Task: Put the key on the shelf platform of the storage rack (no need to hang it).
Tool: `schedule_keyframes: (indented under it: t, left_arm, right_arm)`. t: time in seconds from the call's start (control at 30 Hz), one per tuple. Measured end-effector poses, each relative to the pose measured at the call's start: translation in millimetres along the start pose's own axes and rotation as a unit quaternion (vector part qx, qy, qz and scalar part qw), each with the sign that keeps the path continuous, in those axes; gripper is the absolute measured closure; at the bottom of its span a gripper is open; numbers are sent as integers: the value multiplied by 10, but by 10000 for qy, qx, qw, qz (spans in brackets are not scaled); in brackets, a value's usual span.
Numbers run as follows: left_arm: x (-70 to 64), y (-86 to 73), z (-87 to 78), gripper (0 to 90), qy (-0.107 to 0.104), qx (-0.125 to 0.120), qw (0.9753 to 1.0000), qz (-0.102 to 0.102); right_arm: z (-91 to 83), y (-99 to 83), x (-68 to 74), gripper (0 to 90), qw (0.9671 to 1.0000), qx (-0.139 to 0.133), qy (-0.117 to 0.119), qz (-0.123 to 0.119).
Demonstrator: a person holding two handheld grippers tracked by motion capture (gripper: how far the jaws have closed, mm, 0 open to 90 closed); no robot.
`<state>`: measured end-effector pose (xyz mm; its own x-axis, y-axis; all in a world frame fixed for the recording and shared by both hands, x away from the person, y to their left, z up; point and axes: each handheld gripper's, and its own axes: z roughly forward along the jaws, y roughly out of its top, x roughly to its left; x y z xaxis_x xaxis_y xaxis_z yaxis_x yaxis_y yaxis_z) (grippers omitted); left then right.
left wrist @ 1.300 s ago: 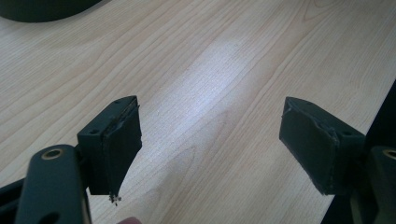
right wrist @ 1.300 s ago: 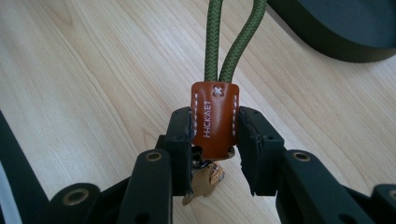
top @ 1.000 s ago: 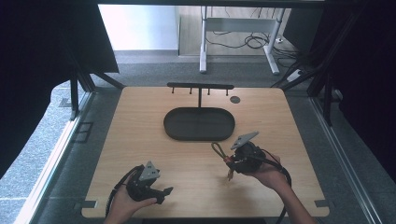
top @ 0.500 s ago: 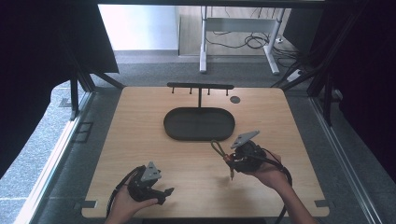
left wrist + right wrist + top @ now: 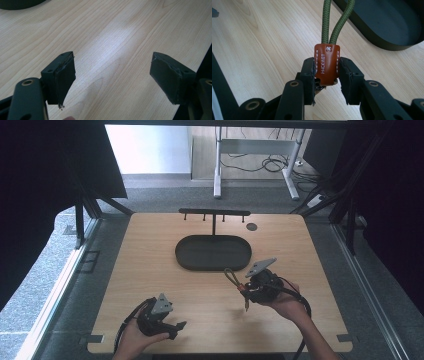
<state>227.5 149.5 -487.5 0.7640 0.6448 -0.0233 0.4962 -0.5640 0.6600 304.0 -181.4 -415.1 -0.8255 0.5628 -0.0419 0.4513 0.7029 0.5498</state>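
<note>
My right gripper [image 5: 327,75] is shut on a keychain: its jaws clamp a brown leather tab [image 5: 326,63] stamped with white letters, and a green cord loop [image 5: 337,22] rises from the tab. In the high view that gripper [image 5: 250,287] is held above the table's right half, the cord loop [image 5: 231,276] sticking out toward the black oval tray [image 5: 213,253]. My left gripper [image 5: 112,72] is open over bare wood, with nothing between its pads. It sits near the table's front edge on the left [image 5: 175,326].
A black rack with several hooks [image 5: 215,213] stands behind the tray. A small round grommet [image 5: 252,226] is set in the tabletop at back right. The wooden table [image 5: 150,250] ends in floor gaps on both sides.
The right gripper with the keychain has shifted very slightly. The left gripper has stayed in place.
</note>
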Motion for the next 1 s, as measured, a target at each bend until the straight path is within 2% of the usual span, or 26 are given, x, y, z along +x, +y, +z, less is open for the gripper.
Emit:
schedule_keyframes:
  t: [1.0]
  left_arm:
    - [5, -1, -10, 210, 1, -12, 10000, -2]
  right_arm:
    - [45, 121, -102, 669, 10000, 54, -65, 36]
